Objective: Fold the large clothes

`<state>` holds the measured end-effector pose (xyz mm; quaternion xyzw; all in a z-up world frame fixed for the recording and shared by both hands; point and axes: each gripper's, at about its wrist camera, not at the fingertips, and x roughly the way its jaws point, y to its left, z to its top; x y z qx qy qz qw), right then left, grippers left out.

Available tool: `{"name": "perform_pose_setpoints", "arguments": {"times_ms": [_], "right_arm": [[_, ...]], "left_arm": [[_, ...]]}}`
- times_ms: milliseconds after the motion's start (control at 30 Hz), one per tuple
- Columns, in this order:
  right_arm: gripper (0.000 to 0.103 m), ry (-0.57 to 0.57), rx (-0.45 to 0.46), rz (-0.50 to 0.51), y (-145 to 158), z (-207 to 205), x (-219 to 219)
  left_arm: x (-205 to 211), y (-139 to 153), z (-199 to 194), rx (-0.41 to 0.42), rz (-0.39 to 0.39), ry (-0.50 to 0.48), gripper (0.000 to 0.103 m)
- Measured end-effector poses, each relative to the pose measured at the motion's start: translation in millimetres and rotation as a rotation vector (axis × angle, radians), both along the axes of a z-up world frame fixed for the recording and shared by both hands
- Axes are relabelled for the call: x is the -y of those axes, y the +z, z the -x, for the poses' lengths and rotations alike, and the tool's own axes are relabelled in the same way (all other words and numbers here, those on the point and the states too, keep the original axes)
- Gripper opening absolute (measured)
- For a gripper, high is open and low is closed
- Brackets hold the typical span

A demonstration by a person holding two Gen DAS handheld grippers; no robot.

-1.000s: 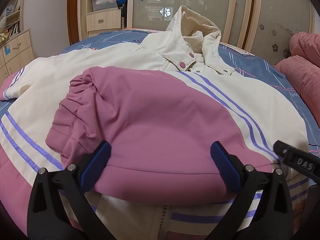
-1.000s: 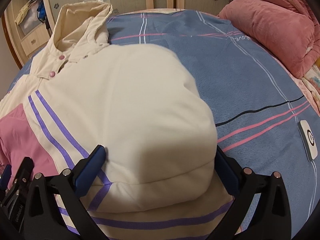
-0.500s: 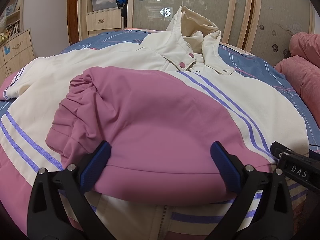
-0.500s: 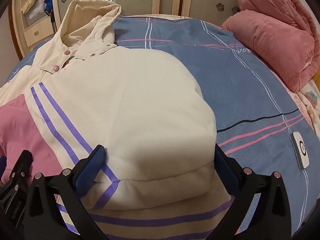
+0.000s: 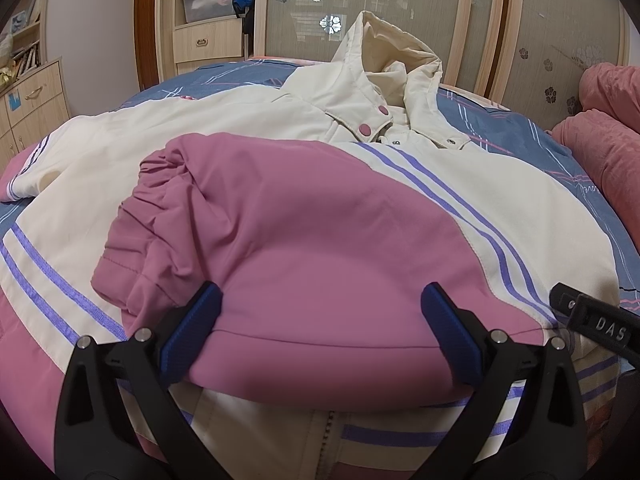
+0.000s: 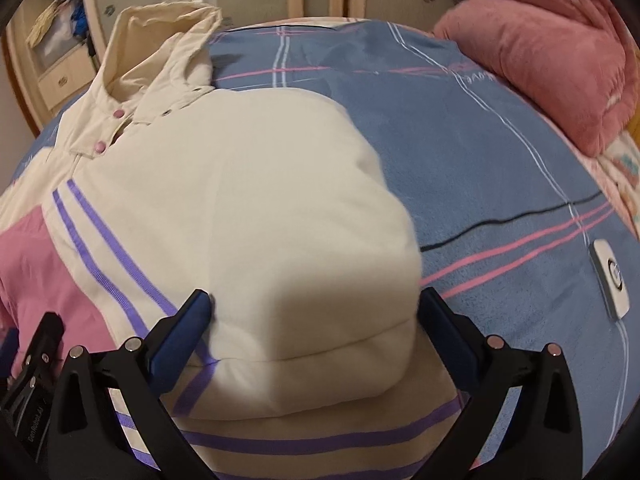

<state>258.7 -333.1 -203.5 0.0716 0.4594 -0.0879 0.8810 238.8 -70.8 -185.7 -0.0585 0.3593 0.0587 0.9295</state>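
Left wrist view: the left tool (image 5: 320, 332) is spread wide around the pink sleeve (image 5: 304, 248) of the jacket (image 5: 168, 184).
That sleeve lies folded across the cream jacket's chest on the blue bed (image 5: 520, 128), hood (image 5: 384, 52) toward the wardrobe (image 5: 400, 8).

Right wrist view: the right tool (image 6: 316, 332) is also spread, straddling the folded cream shoulder of the jacket (image 6: 260, 208); pink blanket (image 6: 540, 56) and a small white remote (image 6: 610, 276) lie on the bed (image 6: 460, 128) beside it.
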Motion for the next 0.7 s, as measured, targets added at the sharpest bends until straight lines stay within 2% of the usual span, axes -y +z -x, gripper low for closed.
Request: {"name": "perform_pose_setpoints", "arguments": {"times_ms": [200, 267, 300, 367, 433, 500, 567, 700], "right_arm": [[0.102, -0.061, 0.041, 0.082, 8, 5, 1], [0.102, -0.091, 0.098, 0.112, 19, 11, 2], [0.102, -0.094, 0.16, 0.119, 30, 18, 1], [0.102, -0.056, 0.295, 0.109, 52, 33, -7], [0.102, 0.018, 0.338, 0.108, 58, 39, -19], [0.102, 0.102, 0.284, 0.096, 49, 33, -31], [0.102, 0.183, 0.178, 0.012, 26, 17, -38], [0.102, 0.155, 0.079, -0.039, 8, 3, -32]], "left_arm": [[0, 0, 0, 0.0, 0.001, 0.0, 0.101], [0, 0, 0, 0.0, -0.001, 0.001, 0.101], [0, 0, 0, -0.001, -0.003, 0.001, 0.101], [0, 0, 0, -0.001, -0.005, 0.001, 0.101], [0, 0, 0, 0.0, 0.0, 0.001, 0.101], [1, 0, 0, -0.001, -0.002, 0.001, 0.101], [1, 0, 0, 0.0, 0.0, 0.001, 0.101], [8, -1, -2, -0.016, -0.047, 0.004, 0.101]]}}
